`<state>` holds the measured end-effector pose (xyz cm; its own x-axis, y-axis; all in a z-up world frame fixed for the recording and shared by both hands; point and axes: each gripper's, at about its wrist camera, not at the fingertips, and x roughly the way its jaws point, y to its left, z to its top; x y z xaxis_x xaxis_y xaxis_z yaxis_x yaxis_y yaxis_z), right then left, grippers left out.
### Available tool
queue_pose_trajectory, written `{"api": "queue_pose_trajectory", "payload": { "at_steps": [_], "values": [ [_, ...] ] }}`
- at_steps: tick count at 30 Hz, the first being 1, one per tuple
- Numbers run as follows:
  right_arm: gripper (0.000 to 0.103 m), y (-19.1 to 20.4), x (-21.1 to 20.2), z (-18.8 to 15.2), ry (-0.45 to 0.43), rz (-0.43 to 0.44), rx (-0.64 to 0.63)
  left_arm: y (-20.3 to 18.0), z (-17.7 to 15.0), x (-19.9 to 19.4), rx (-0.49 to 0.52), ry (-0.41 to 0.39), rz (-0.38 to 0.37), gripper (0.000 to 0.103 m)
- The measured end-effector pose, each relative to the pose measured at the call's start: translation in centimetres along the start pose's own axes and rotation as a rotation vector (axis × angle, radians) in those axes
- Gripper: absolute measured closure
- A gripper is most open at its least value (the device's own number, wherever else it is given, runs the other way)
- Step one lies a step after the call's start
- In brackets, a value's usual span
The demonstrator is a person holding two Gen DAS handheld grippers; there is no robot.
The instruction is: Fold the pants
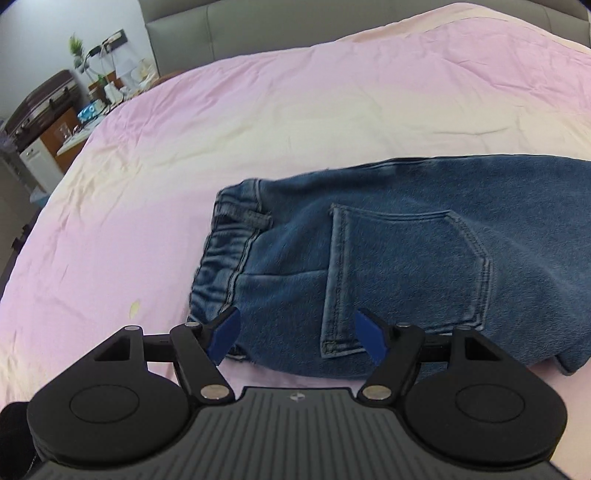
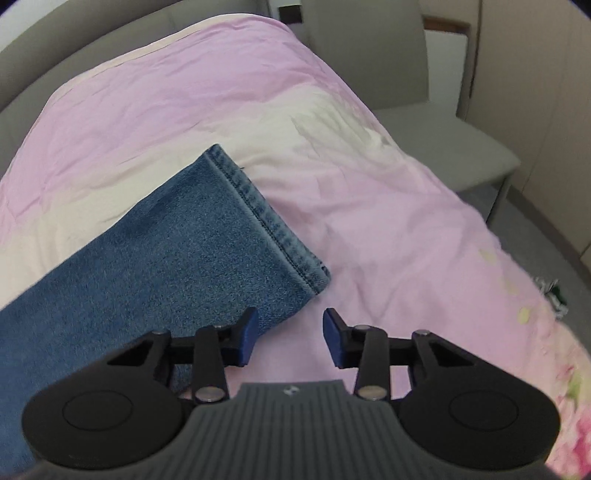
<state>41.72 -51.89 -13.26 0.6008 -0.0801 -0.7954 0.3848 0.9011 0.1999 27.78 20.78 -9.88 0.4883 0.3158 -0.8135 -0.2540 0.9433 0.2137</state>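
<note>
Blue jeans (image 1: 406,258) lie flat on a pink bedsheet (image 1: 221,129), folded lengthwise with a back pocket (image 1: 402,273) facing up and the elastic waistband (image 1: 225,243) to the left. My left gripper (image 1: 295,336) is open and empty, hovering over the near edge of the seat area beside the waistband. In the right wrist view the leg end of the jeans (image 2: 147,266) shows with its stitched hem (image 2: 266,218). My right gripper (image 2: 290,336) is open and empty, just before the near hem corner, its left finger over the denim.
The bed has a grey padded headboard (image 1: 221,33). A cluttered nightstand (image 1: 103,96) and a dark suitcase (image 1: 40,103) stand left of the bed. A grey chair (image 2: 424,110) stands by the bed's right side. The bed edge drops off at the right (image 2: 535,302).
</note>
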Motion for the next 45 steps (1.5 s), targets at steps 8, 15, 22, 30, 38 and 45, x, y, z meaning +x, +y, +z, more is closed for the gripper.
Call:
{"api": "queue_pose_trajectory", "payload": {
  "at_steps": [8, 15, 22, 30, 38, 45],
  "values": [
    [0.103, 1.3, 0.4, 2.1, -0.068, 0.030, 0.035, 0.9, 0.3, 2.7, -0.006, 0.049, 0.050, 0.036],
    [0.103, 2.9, -0.5, 3.3, -0.138, -0.026, -0.117, -0.6, 0.6, 3.6, 0.067, 0.099, 0.099, 0.040],
    [0.103, 0.6, 2.5, 1.0, -0.048, -0.062, -0.118, -1.3, 0.7, 3.5, 0.098, 0.123, 0.129, 0.040],
    [0.062, 0.9, -0.4, 0.7, -0.064, -0.016, -0.135, 0.2, -0.3, 0.3, 0.059, 0.066, 0.153, 0.038],
    [0.061, 0.0, -0.9, -2.1, 0.001, 0.096, 0.032, 6.6, -2.8, -2.3, -0.448, 0.011, -0.080, 0.025],
    [0.061, -0.5, 0.8, -3.8, 0.011, 0.154, 0.187, 8.3, -6.0, 2.4, -0.816, 0.050, -0.254, 0.025]
  ]
}}
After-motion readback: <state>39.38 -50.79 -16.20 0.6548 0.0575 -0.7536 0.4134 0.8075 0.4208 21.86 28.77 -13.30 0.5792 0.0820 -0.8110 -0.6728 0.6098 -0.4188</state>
